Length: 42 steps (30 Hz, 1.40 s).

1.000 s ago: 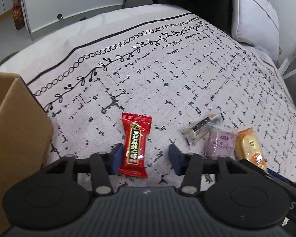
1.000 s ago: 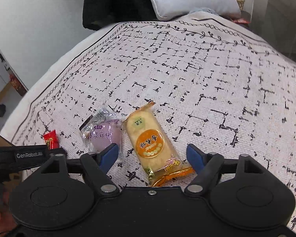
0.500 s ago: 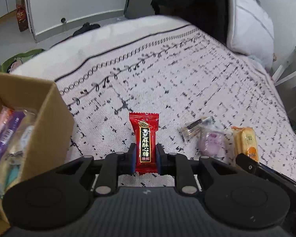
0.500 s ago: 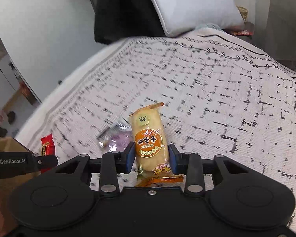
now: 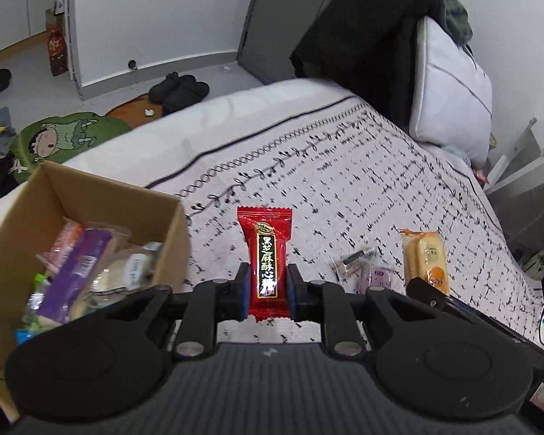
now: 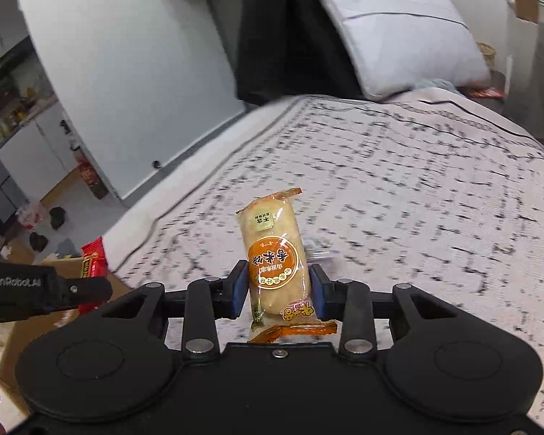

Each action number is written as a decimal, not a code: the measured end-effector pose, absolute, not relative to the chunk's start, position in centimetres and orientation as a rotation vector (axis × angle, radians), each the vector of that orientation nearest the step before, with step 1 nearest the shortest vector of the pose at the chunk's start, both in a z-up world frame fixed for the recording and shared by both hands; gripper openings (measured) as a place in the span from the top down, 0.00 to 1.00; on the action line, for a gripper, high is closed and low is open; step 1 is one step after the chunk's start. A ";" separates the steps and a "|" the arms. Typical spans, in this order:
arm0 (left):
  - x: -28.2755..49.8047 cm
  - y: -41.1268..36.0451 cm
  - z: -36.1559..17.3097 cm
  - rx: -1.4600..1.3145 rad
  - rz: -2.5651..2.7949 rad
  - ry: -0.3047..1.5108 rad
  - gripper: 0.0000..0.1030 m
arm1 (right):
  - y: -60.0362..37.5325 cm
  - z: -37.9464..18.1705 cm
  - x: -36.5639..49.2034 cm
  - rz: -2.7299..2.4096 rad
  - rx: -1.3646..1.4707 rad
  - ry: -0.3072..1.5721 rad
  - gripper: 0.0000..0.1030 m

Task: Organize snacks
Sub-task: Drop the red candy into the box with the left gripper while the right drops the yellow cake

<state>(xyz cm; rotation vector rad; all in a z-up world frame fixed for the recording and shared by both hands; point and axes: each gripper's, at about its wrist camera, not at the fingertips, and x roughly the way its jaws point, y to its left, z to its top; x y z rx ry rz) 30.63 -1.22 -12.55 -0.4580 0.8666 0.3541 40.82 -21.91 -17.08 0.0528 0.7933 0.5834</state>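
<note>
Jaws of the left gripper (image 5: 266,291) pinch the red foil candy packet (image 5: 265,259) clear of the bed; it should travel level over the open cardboard box (image 5: 170,224) on its left before letting go. Right gripper (image 6: 276,290) clamps the yellow plastic-wrapped rice cracker (image 6: 275,255) above the patterned bedspread (image 6: 417,199), and should wait until the box rim is free.

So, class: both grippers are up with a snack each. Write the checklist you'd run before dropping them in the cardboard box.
1. Left gripper shut on red candy: ok.
2. Right gripper shut on orange rice cracker pack: ok.
3. Both snacks clear of the bedspread: ok.
4. Cardboard box open, with room: ok.
5. Purple snack and clear wrapper left on the bed: not ok.
</note>
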 end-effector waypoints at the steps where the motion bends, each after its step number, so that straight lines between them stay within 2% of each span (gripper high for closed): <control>1: 30.3 -1.0 -12.3 -0.460 0.361 0.861 0.82 | -21.5 -16.9 40.4 0.594 0.050 0.790 0.66; 26: 22.4 7.7 -8.2 -0.501 0.544 0.791 0.82 | -14.7 -14.0 34.9 0.803 0.045 0.735 0.66; 42: 21.4 10.7 -10.7 -0.560 0.554 0.824 0.81 | -9.7 -14.5 31.4 0.888 -0.050 0.736 0.66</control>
